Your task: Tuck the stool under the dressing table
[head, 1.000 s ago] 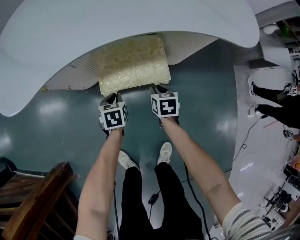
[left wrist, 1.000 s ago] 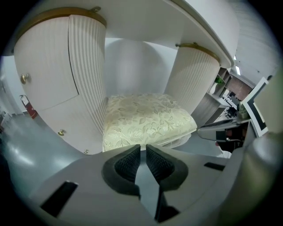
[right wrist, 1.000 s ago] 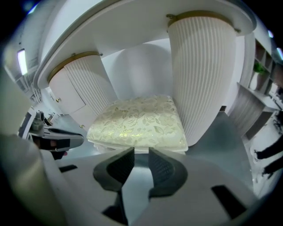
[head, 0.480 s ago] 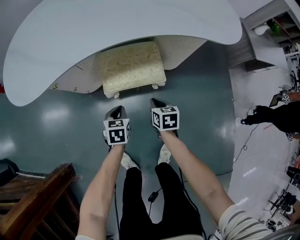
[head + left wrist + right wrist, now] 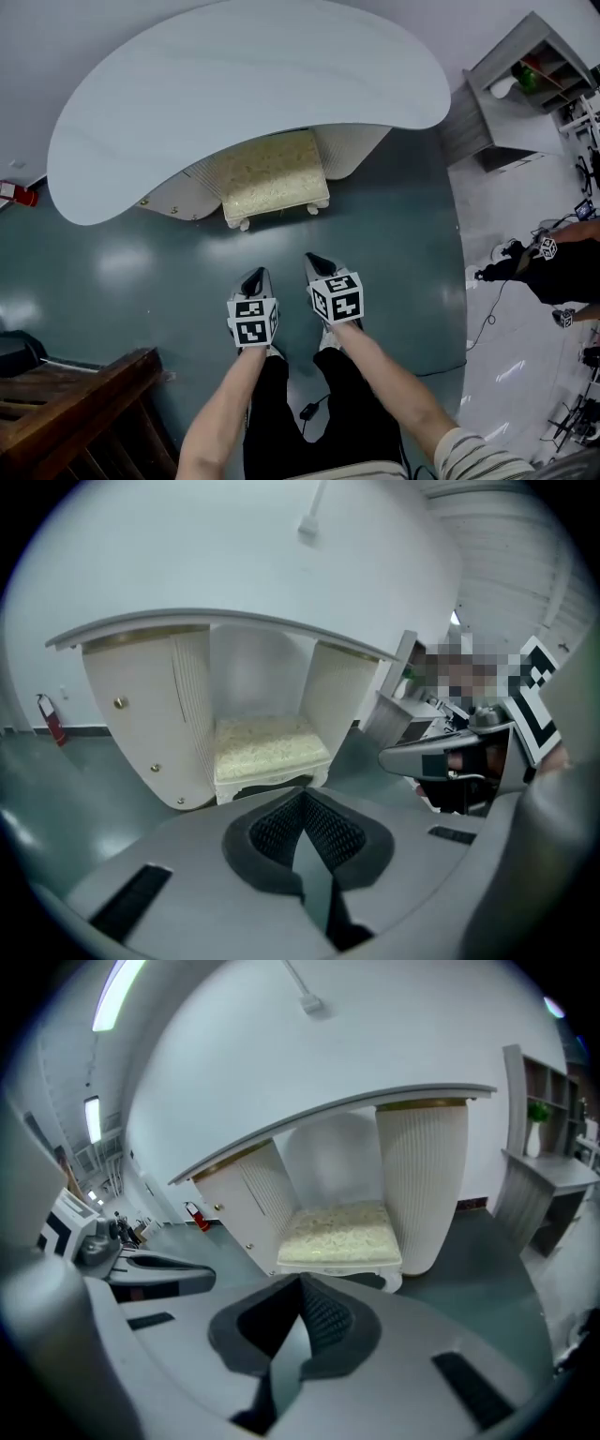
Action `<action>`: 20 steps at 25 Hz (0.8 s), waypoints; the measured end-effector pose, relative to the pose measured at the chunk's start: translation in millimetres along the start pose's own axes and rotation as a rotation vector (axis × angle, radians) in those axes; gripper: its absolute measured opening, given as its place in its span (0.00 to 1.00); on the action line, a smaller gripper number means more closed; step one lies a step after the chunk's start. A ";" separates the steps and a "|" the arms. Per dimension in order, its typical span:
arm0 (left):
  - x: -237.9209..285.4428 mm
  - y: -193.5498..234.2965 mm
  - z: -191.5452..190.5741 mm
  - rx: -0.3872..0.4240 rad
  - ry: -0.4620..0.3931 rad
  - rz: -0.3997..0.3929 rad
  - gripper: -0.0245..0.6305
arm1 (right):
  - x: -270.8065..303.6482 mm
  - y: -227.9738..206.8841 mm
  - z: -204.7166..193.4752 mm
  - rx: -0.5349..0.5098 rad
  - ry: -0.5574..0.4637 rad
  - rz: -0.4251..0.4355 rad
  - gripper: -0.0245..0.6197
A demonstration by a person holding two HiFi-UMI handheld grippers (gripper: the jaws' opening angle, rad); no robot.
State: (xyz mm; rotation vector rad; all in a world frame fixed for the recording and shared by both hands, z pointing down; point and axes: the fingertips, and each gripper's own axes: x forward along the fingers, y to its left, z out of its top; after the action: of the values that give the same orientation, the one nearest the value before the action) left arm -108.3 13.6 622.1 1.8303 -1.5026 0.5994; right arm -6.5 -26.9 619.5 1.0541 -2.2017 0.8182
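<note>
The stool [image 5: 269, 176], with a cream patterned cushion and white legs, stands tucked in the knee gap under the white curved dressing table [image 5: 244, 84]; its front edge sticks out a little. It also shows in the left gripper view as the stool [image 5: 267, 747] and in the right gripper view as the stool [image 5: 339, 1235]. My left gripper [image 5: 253, 278] and right gripper [image 5: 317, 264] hang side by side above the floor, well back from the stool. Both are shut with nothing between the jaws.
A dark wooden piece of furniture [image 5: 80, 412] stands at the lower left. A grey shelf unit [image 5: 520, 89] sits at the upper right. A person [image 5: 553, 267] stands at the right edge, with cables [image 5: 487, 300] on the pale floor. My feet are below the grippers.
Both grippers let go of the stool's front edge, shut, and drew back and up away from it. The stool stayed under the table.
</note>
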 end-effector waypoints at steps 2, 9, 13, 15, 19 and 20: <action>-16.7 -12.6 8.0 0.012 -0.033 -0.010 0.05 | -17.1 14.3 5.8 -0.003 -0.024 0.018 0.06; -83.4 -41.8 31.8 0.020 -0.112 -0.039 0.05 | -89.0 40.0 30.1 -0.048 -0.097 0.051 0.06; -119.3 -59.6 46.6 0.013 -0.148 -0.051 0.05 | -131.1 51.7 37.5 -0.076 -0.125 0.071 0.06; -134.9 -69.5 55.4 0.030 -0.163 -0.063 0.05 | -150.2 58.1 45.3 -0.067 -0.147 0.078 0.06; -162.8 -88.0 74.6 0.053 -0.199 -0.074 0.05 | -186.0 70.9 66.1 -0.080 -0.196 0.088 0.06; -169.6 -91.9 80.7 0.056 -0.210 -0.076 0.05 | -194.2 75.2 71.7 -0.089 -0.206 0.094 0.06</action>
State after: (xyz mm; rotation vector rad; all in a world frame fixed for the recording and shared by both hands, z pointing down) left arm -63.0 73.4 426.9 2.0356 -1.5560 0.4268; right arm 20.2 51.6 415.4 1.0378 -2.4523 0.6699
